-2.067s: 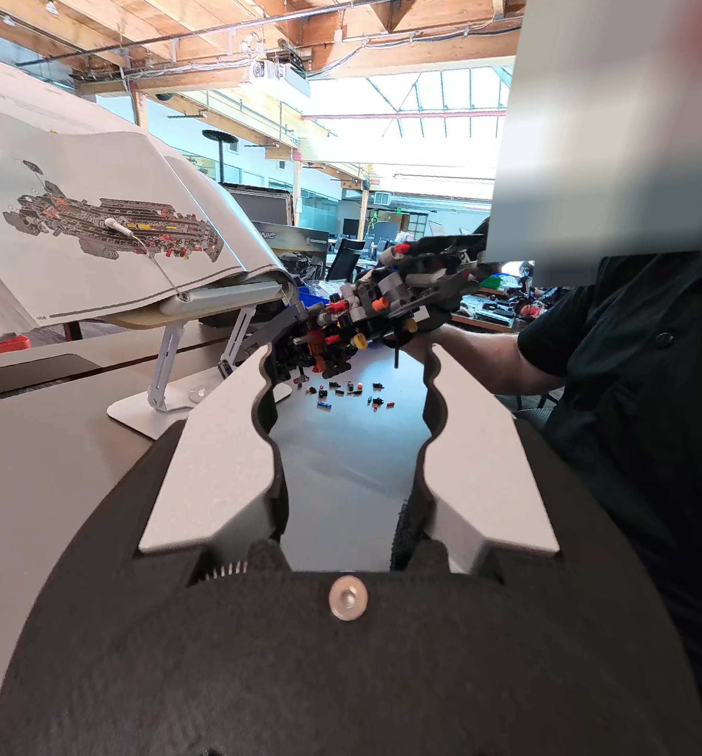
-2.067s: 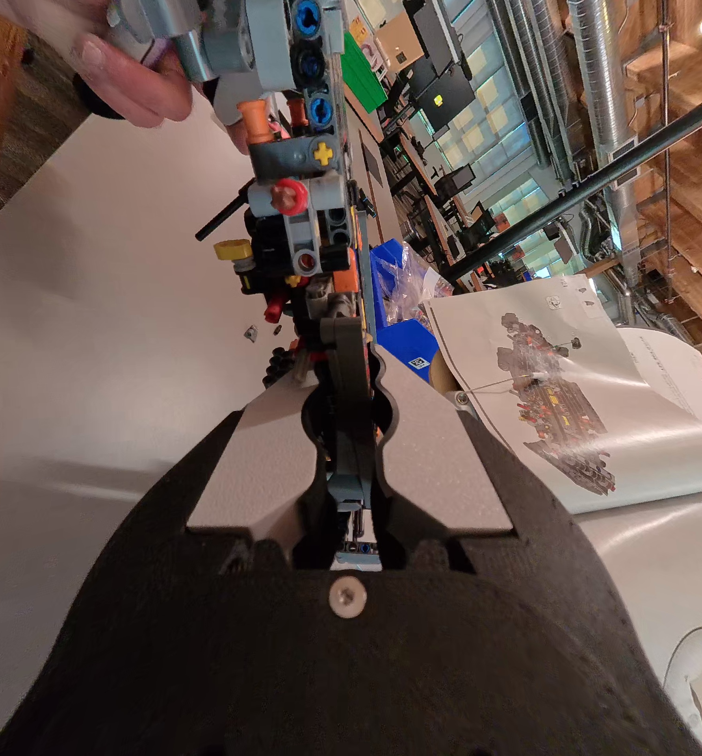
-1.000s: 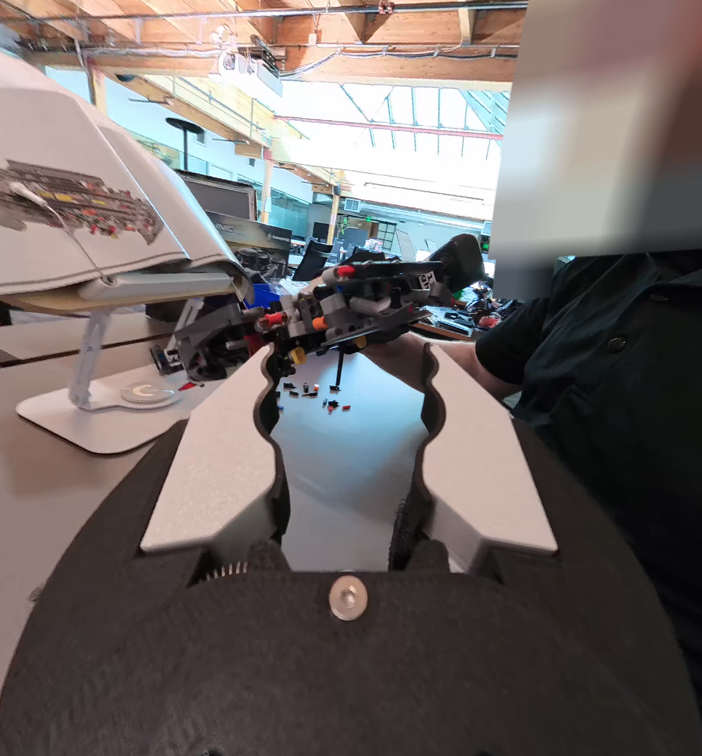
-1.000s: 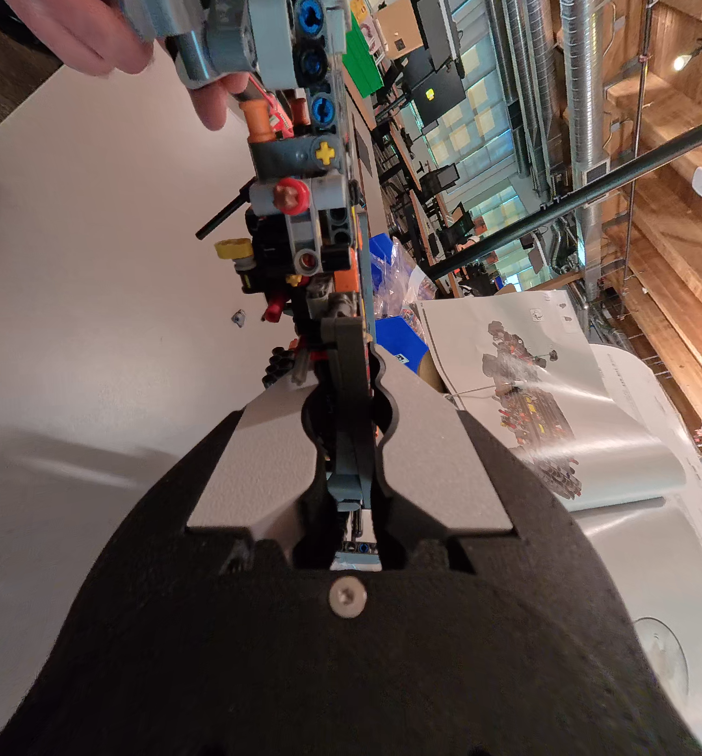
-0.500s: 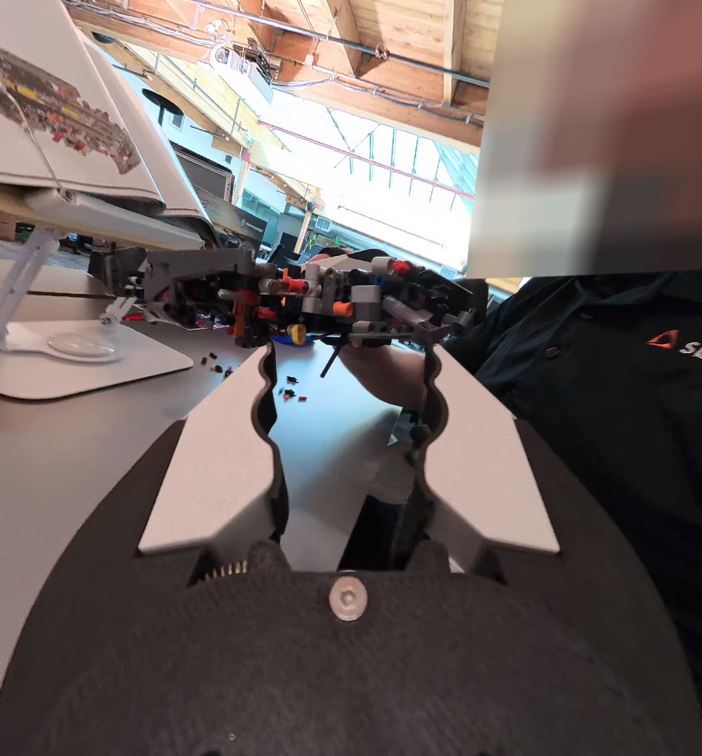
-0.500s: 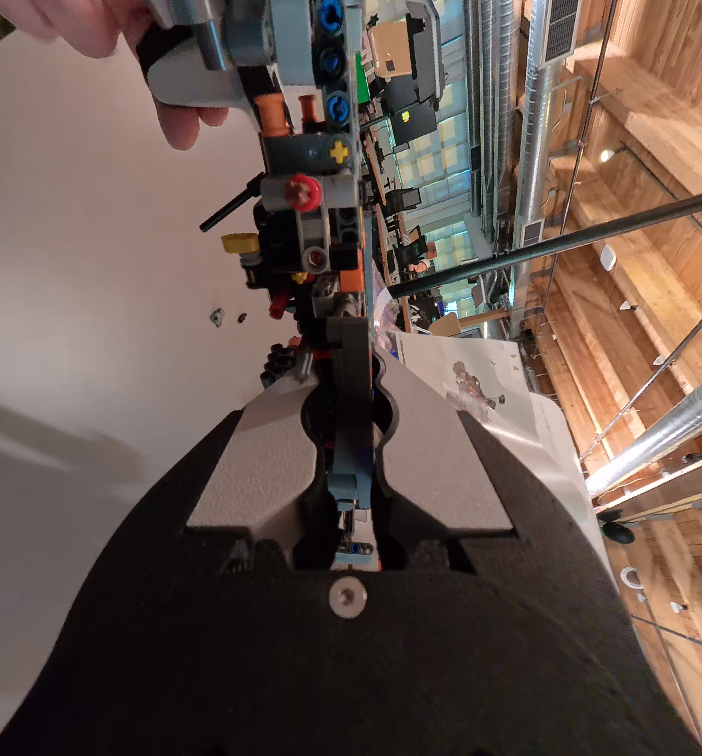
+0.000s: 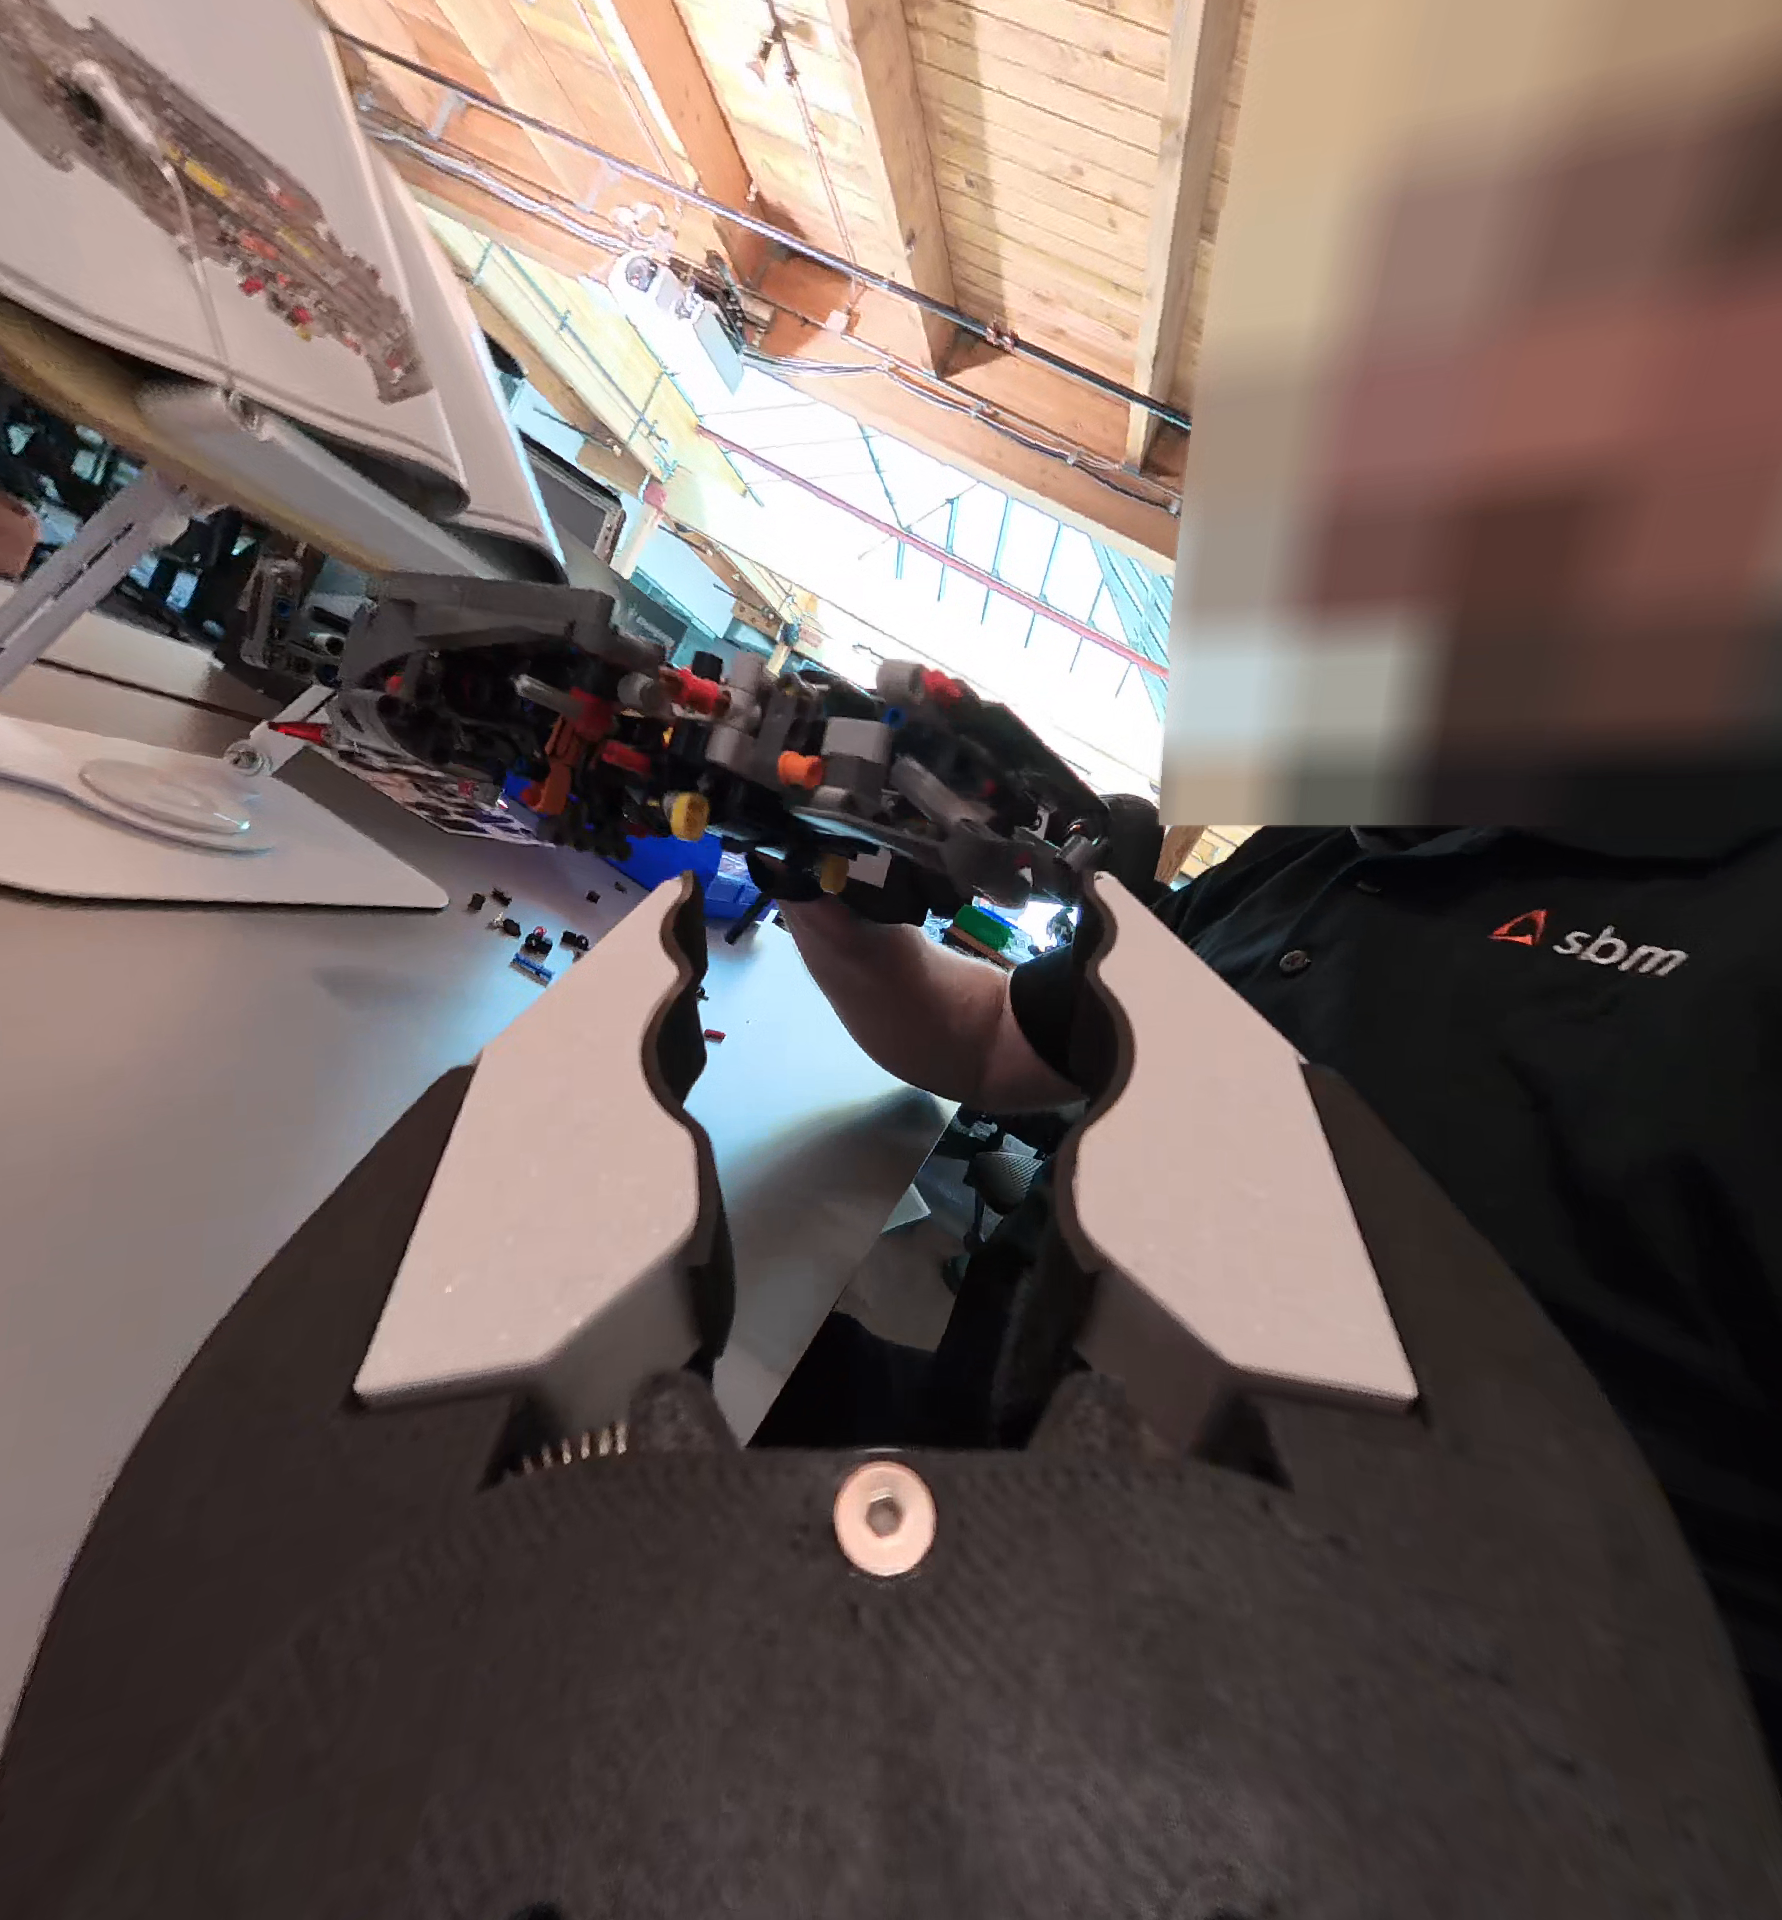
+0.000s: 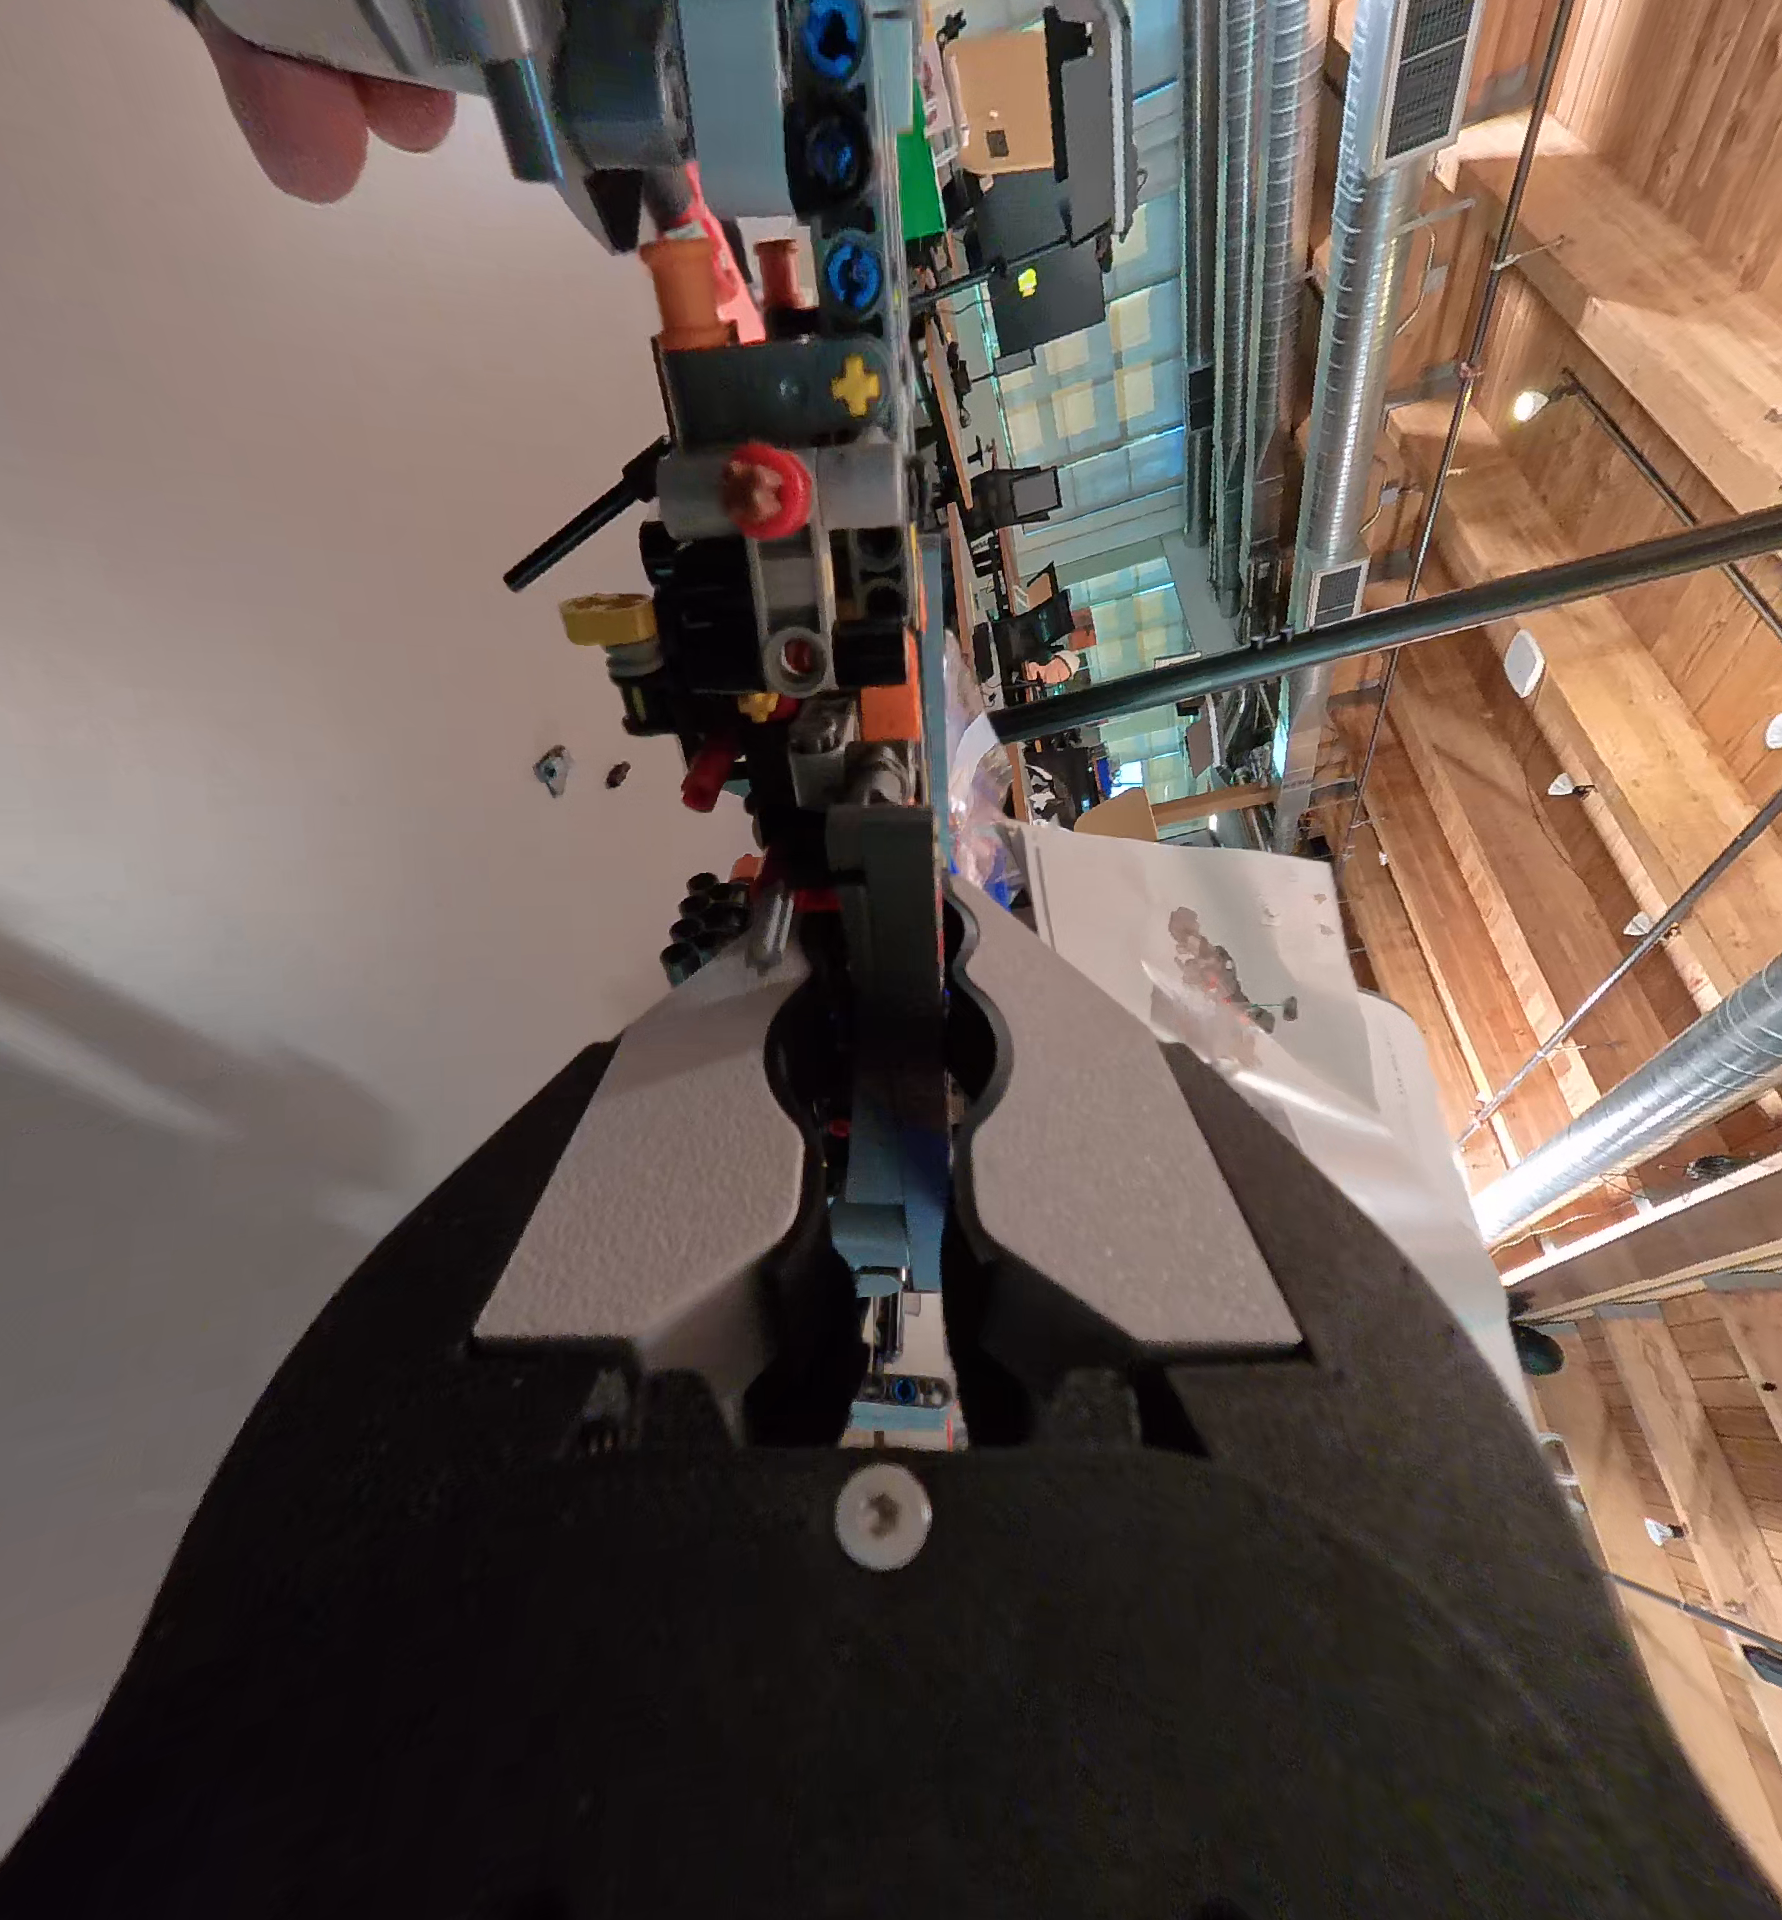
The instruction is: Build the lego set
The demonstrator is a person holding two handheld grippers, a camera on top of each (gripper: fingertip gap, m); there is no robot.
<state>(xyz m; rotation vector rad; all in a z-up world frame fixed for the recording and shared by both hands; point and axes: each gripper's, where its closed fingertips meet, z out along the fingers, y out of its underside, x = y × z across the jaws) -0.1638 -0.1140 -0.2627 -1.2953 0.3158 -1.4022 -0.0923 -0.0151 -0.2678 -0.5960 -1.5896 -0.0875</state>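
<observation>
Lego model (image 8: pixel 882 1039) between right tongs (image 8: pixel 882 951).

I am viewing the lego model (image 7: pixel 721 748) hanging above the table (image 7: pixel 139 1091), ahead of my left gripper (image 7: pixel 887 935); loose pieces (image 7: pixel 544 940) are lying beneath it, the instruction booklet (image 7: pixel 191 208) sitting on its stand (image 7: pixel 87 790) to the left.

Grey-and-black lego model (image 8: pixel 793 582) studded with red, orange, yellow and blue pins; pale grey tabletop (image 7: pixel 191 1039); grey gripper fingers (image 7: pixel 554 1174) on black housing; person's black shirt (image 7: pixel 1541 1143).
</observation>
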